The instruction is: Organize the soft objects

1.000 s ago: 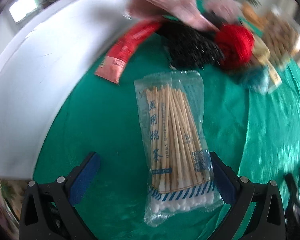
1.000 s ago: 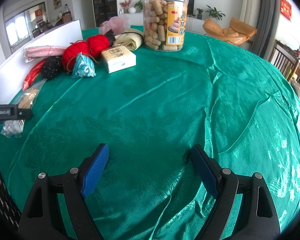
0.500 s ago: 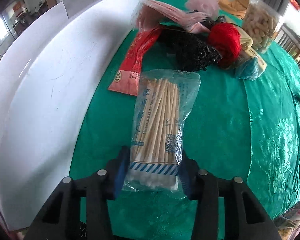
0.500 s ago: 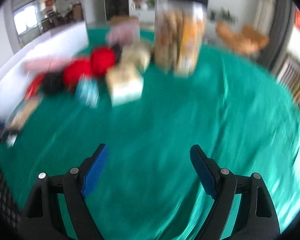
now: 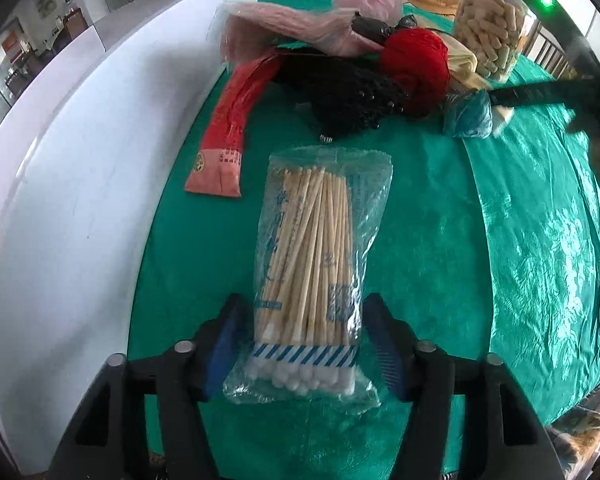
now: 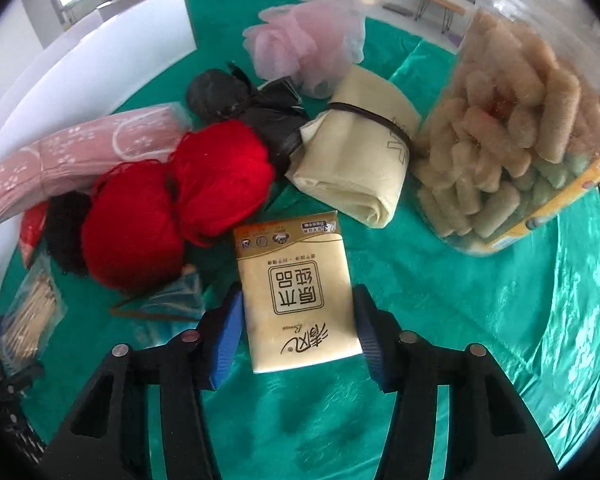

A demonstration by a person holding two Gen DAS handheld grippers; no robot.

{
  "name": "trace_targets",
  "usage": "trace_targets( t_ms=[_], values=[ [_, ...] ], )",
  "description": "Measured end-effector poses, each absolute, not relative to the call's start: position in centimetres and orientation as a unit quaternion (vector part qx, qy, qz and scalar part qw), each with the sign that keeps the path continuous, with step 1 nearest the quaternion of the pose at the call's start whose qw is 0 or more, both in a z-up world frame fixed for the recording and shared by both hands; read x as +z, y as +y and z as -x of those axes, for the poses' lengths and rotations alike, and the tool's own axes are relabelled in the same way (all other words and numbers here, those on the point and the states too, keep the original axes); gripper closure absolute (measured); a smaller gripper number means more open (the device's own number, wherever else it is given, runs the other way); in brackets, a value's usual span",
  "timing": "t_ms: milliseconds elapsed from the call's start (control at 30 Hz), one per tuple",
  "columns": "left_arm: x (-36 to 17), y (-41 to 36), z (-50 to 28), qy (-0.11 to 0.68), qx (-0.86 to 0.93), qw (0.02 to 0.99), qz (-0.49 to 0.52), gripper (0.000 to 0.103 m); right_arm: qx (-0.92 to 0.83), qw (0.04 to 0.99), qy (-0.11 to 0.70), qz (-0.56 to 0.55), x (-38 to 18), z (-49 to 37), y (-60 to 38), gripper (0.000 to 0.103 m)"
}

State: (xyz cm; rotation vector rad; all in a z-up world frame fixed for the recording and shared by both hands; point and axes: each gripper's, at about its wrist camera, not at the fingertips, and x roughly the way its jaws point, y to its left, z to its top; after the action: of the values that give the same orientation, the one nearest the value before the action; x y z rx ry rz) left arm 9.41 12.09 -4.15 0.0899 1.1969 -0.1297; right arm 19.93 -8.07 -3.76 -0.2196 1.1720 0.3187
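Observation:
My left gripper (image 5: 306, 344) is shut on a clear bag of cotton swabs (image 5: 320, 256), its blue pads pressing the bag's near end on the green tablecloth (image 5: 540, 240). The bag also shows in the right wrist view (image 6: 32, 312). My right gripper (image 6: 296, 330) straddles a beige tissue pack (image 6: 296, 288) lying flat; the pads stand at its two sides with thin gaps, so it looks open. Behind the pack lie two red yarn balls (image 6: 176, 208), a pink cloth pack (image 6: 80, 152), a black bundle (image 6: 252, 108), a pink mesh puff (image 6: 304, 44) and a folded cream cloth (image 6: 360, 156).
A white board (image 5: 60, 160) runs along the table's left edge. A clear jar of beige rolls (image 6: 512, 132) stands at the right. A red packet (image 5: 232, 132), a black mesh mass (image 5: 352, 92) and a teal bag (image 5: 468, 116) lie near the swabs.
My left gripper has closed from wide open onto the cotton swab bag. My right gripper has moved forward across the table to the tissue pack, and its jaws have narrowed around it.

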Motion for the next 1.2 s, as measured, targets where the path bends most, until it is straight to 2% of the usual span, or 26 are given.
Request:
trace_targets(
  t_ms=[100,233,400,967,1067,1200],
  values=[
    [-3.2,12.4,-9.7,0.551,-0.048,0.833,-0.028,0.067,0.151,0.822,0.54,0.094,-3.1,-17.3,-9.4,0.048],
    [-2.1,13.2,-9.0,0.528,-0.029,0.849,-0.012,0.068,0.146,0.834,0.527,0.066,-2.1,-13.7,-12.7,0.048],
    [-2.7,10.7,-6.1,0.506,-0.019,0.862,-0.01,0.068,0.135,0.845,0.516,0.032,-1.3,-10.2,-15.9,0.048],
    [-0.5,9.3,-2.5,0.476,-0.012,0.878,-0.038,0.068,0.143,0.844,0.517,0.026,-0.4,-7.3,-16.2,0.048],
    [-0.1,9.6,-2.3,0.474,-0.018,0.88,-0.021,0.068,0.143,0.841,0.521,0.018,-0.5,-7.0,-16.0,0.048],
    [2.1,11.5,-2.1,0.464,-0.042,0.883,0.057,0.068,0.163,0.839,0.52,0.006,0.6,-7.0,-14.0,0.048]
  ],
)
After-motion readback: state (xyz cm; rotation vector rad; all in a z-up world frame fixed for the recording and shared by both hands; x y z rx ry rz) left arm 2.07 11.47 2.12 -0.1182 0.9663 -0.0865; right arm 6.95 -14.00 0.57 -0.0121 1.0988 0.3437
